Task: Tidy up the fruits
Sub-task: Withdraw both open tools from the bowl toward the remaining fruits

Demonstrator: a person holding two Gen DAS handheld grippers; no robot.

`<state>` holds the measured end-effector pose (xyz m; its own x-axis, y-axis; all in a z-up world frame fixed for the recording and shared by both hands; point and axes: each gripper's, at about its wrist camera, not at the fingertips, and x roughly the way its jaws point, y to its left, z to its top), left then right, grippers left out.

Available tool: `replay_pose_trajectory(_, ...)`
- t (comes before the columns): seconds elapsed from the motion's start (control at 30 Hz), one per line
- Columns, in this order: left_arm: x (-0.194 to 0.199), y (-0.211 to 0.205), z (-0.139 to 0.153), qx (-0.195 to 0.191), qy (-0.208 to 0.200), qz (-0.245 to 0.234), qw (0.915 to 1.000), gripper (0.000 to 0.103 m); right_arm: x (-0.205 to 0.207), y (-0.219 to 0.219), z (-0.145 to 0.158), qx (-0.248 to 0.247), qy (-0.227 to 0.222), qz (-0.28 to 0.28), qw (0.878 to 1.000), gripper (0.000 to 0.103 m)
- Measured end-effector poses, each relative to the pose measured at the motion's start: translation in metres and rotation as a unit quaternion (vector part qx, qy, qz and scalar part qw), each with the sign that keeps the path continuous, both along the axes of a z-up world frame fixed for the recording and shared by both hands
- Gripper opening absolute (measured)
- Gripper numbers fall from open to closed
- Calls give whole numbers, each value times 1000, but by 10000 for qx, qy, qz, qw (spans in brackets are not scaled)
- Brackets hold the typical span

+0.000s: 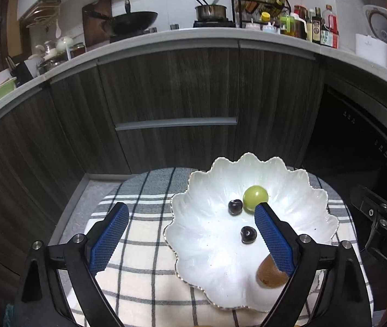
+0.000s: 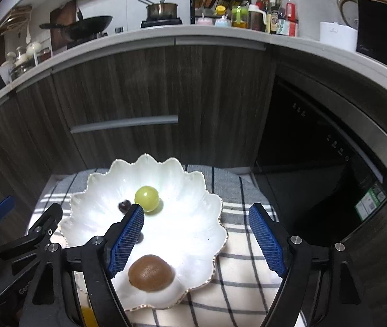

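Note:
A white scalloped plate (image 1: 209, 280) (image 2: 193, 234) lies on a checked cloth. On it are a green grape (image 1: 255, 196) (image 2: 146, 198), two dark cherries (image 1: 235, 207) (image 1: 248, 234) and a brown kiwi (image 1: 269, 275) (image 2: 150, 272). One cherry (image 2: 124, 205) shows in the right wrist view; the other is mostly hidden behind the left finger. My left gripper (image 1: 192, 212) is open and empty, its right finger over the plate. My right gripper (image 2: 196, 215) is open and empty above the plate's right half.
The checked cloth (image 1: 139, 286) (image 2: 237, 286) covers a small raised surface in front of dark wood kitchen cabinets (image 1: 171, 103). A black appliance (image 2: 316, 163) stands at the right. The counter above carries pots and bottles. The right gripper's body (image 1: 384, 223) shows at the right edge.

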<state>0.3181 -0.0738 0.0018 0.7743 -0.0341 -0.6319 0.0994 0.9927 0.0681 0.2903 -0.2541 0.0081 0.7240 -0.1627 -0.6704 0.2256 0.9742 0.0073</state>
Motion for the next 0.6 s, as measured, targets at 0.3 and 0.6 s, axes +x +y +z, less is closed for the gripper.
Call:
replay_pose_trajectory(0.3, -37, 7, 21, 44, -127, 53, 9999, 97, -41, 3, 27, 24, -180, -25, 9998, 80)
replay_pose_trajectory(0.6, -65, 8, 25, 24, -67, 68, 10000, 97, -68, 4, 34, -52, -201, -51, 9998, 80)
